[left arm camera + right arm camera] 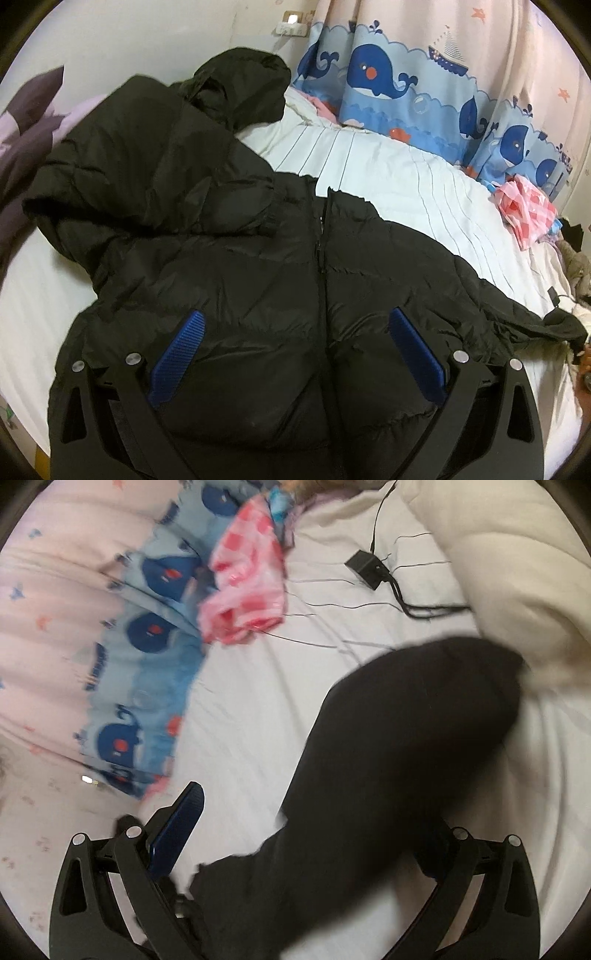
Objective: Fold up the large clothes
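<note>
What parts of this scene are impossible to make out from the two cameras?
- Right view: the right gripper's far finger, hidden behind the black sleeve.
- Right view: curtain pattern, motion-blurred.
- Left view: jacket hem, covered by the left gripper and cut by the bottom edge.

Black puffer jacket (258,280) lies front-up on the bed, zip closed up the middle, hood bunched toward 11 o'clock, one sleeve folded across its chest, the other sleeve (406,738) stretched toward 3 o'clock
</note>
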